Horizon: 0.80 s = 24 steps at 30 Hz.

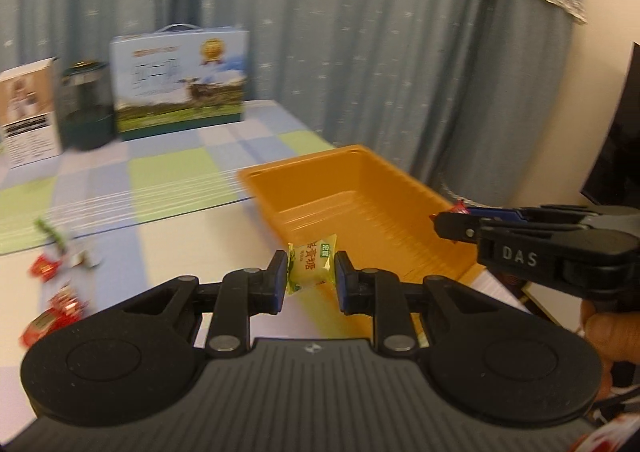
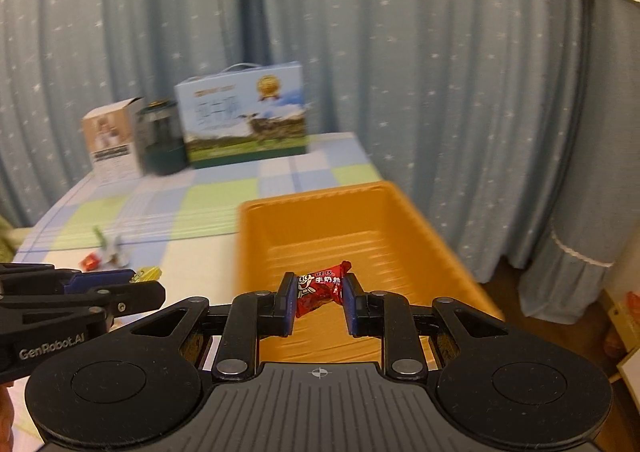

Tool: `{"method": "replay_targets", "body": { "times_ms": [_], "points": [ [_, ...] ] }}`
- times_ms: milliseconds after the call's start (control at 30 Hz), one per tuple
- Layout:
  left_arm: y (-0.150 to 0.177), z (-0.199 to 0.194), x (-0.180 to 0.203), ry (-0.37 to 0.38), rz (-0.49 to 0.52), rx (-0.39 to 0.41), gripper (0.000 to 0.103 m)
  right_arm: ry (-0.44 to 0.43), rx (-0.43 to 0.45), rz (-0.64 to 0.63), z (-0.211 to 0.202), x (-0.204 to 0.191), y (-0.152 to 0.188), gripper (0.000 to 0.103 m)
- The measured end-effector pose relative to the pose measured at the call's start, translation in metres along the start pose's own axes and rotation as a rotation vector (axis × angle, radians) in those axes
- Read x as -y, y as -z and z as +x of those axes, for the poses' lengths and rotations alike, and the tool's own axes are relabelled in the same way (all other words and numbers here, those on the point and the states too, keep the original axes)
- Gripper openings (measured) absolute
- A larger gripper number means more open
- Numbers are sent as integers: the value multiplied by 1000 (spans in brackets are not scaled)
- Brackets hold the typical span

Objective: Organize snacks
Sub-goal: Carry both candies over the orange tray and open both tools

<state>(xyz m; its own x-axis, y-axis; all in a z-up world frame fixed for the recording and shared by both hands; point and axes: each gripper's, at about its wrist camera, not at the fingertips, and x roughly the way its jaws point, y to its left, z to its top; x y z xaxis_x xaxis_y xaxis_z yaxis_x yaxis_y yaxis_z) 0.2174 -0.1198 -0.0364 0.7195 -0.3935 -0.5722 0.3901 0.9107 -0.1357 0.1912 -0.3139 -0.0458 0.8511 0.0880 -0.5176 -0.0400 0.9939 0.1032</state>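
My left gripper is shut on a yellow-green wrapped candy, held in the air at the near left corner of the orange tray. My right gripper is shut on a red wrapped candy, over the near end of the same orange tray, whose visible floor holds nothing. The right gripper also shows from the side in the left wrist view, over the tray's right rim. At the left edge of the right wrist view the left gripper shows too. Loose red candies lie on the table at left.
A checked blue-and-green cloth covers the table. At its far end stand a blue carry box with a cow picture, a dark green jar and a small white-brown carton. Blue curtains hang behind. More wrappers lie left of the tray.
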Motion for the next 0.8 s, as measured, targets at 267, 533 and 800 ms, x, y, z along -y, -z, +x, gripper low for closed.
{"method": "replay_targets", "body": {
  "times_ms": [267, 533, 800],
  "points": [
    [-2, 47, 25, 46, 46, -49, 22, 11, -32, 75, 17, 41, -3, 24],
    [-1, 65, 34, 64, 85, -47, 39, 9, -50, 94, 28, 50, -2, 24],
    [2, 52, 22, 21, 62, -27, 53, -2, -61, 108, 30, 54, -1, 24]
  ]
}}
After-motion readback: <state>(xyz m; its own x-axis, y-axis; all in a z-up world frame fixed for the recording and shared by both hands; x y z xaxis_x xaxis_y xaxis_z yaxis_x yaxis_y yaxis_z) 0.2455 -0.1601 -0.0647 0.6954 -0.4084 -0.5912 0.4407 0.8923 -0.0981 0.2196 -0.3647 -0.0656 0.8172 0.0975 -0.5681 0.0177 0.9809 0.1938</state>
